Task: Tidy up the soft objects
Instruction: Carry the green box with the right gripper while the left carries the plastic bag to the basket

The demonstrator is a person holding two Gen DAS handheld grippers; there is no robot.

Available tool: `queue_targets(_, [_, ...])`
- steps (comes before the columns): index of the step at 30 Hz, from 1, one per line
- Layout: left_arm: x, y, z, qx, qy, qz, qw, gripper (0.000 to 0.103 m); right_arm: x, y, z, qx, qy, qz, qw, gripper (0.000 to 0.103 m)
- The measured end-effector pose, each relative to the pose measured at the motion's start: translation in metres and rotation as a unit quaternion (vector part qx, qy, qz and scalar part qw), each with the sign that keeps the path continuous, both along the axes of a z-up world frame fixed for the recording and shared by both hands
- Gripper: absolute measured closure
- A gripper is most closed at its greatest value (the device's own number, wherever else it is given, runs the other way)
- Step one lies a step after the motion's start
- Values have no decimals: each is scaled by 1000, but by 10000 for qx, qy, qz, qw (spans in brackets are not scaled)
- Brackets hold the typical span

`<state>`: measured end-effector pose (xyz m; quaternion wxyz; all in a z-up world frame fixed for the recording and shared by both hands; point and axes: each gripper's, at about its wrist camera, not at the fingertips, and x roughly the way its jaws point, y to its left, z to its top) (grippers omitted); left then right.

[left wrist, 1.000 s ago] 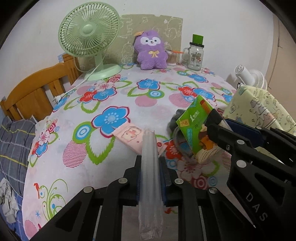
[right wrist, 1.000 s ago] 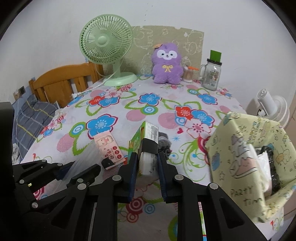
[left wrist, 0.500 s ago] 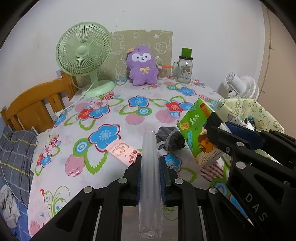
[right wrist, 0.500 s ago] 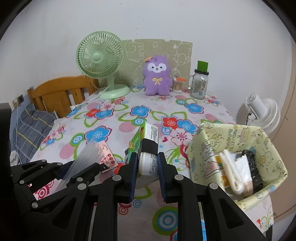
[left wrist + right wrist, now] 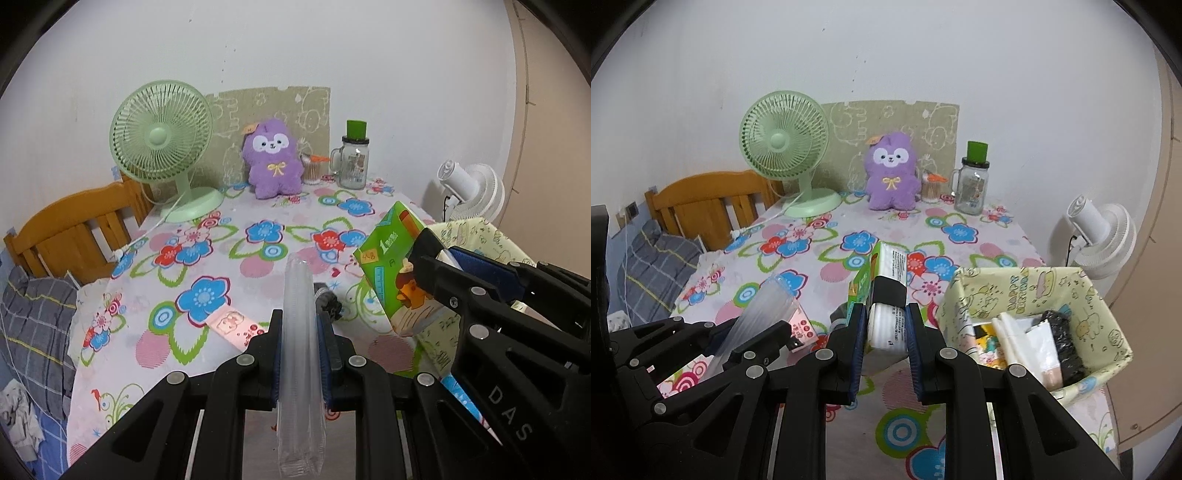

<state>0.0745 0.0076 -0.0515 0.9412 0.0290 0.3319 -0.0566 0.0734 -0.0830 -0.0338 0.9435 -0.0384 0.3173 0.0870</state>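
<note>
My left gripper (image 5: 300, 350) is shut on a clear plastic packet (image 5: 300, 332) held upright above the table's near edge; it also shows in the right wrist view (image 5: 757, 321). My right gripper (image 5: 886, 325) is shut on a green and white tissue pack (image 5: 888, 295), also seen in the left wrist view (image 5: 397, 266), held above the table just left of the yellow fabric basket (image 5: 1108, 314). The basket holds several soft packets. A pink tissue packet (image 5: 231, 325) and a dark grey cloth (image 5: 328, 301) lie on the flowered tablecloth.
A green desk fan (image 5: 162, 147), a purple plush toy (image 5: 273, 162), a cotton swab pot (image 5: 312, 170) and a glass jar mug (image 5: 352, 162) stand at the table's far edge. A wooden chair (image 5: 66, 236) is at left. A white fan (image 5: 1100, 236) stands at right.
Both grippers have risen and drawn back from the table with their packets held. The basket has come further into the right wrist view.
</note>
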Motion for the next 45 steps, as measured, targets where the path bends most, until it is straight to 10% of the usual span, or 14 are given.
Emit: queue_targets(45, [36, -108, 40, 109, -300, -686, 9971, 88, 17, -95, 48, -3, -303, -558, 9980, 79])
